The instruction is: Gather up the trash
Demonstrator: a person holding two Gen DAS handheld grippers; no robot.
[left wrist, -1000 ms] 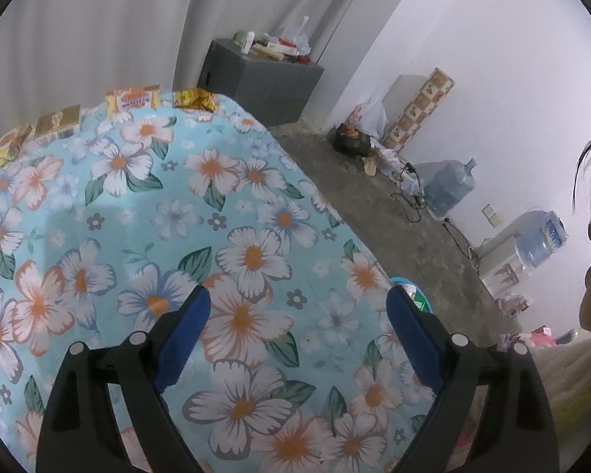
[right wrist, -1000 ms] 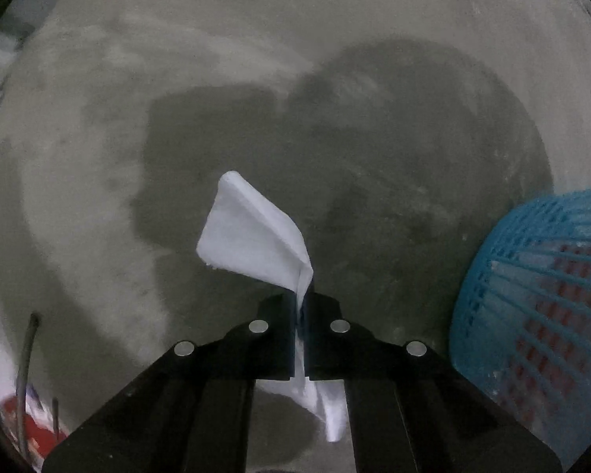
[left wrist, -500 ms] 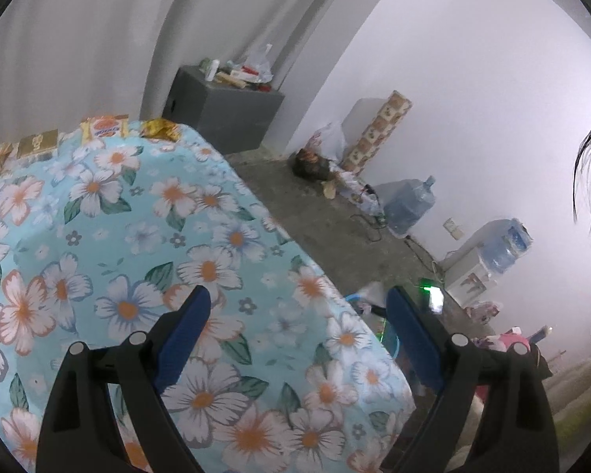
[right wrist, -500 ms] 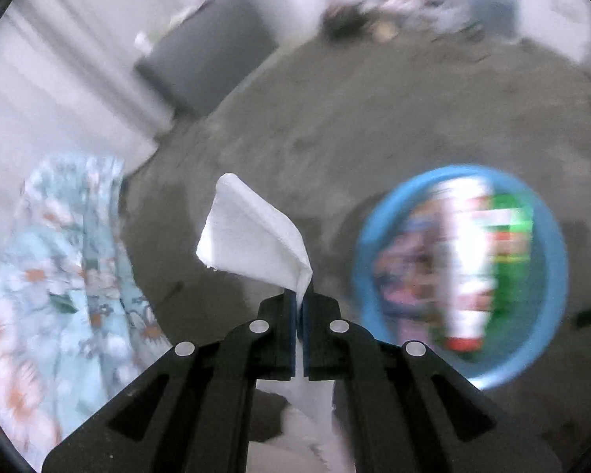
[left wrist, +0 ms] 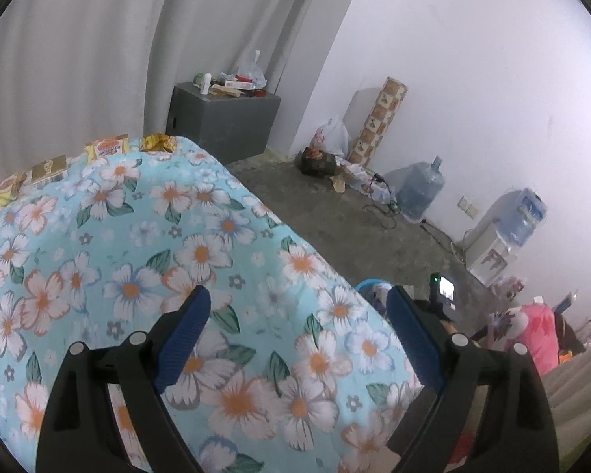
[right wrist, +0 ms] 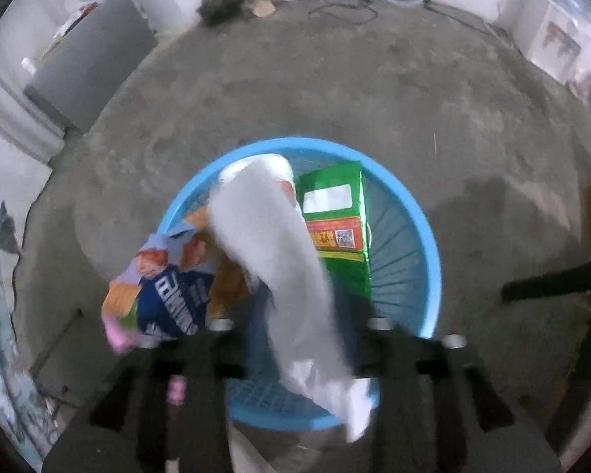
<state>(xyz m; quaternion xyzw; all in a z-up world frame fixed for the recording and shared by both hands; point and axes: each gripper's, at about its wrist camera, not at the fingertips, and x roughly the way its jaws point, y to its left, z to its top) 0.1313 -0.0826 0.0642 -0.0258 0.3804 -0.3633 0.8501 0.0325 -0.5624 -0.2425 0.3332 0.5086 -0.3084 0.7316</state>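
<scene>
Right gripper is held over the blue basket, fingers just opened; the white tissue hangs loose between them, released to drop in. Green packet lies inside at 1 o'clock. Left gripper hovers, fingers apart and empty, above the floral desk; wrappers remain at 11 o'clock.

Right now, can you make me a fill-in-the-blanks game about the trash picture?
1. The white tissue hangs over the ____ basket.
2. The box inside the basket is mostly ____.
3. The left gripper hovers over a cloth printed with ____.
4. The right gripper's jaws have just been ____.

Missing words: blue; green; flowers; opening
</scene>
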